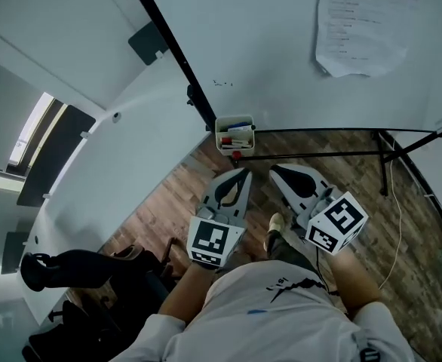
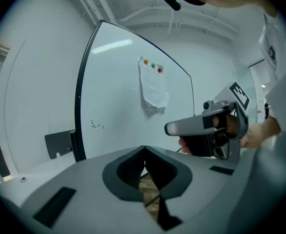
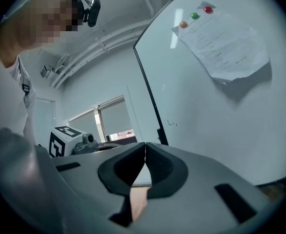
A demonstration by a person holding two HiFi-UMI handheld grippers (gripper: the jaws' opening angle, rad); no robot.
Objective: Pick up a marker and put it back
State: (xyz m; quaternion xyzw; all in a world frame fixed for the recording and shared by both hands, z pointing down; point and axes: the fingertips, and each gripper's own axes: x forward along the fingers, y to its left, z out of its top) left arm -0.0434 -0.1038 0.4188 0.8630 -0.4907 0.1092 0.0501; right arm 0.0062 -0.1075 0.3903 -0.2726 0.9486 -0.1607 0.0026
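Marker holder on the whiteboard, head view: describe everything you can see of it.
The marker holder is a small white open-topped box, plastic by the look, fixed at the whiteboard's lower edge beside its black frame corner. Several markers lie inside, one partly blue. A small red piece shows just beneath it. Neither the left gripper nor the right gripper touches it.

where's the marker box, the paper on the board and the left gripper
marker box (image 1: pixel 238 146), head view, its front wall
paper (image 1: pixel 360 29), head view, middle of the sheet
left gripper (image 1: pixel 243 173), head view, tips of its shut fingers
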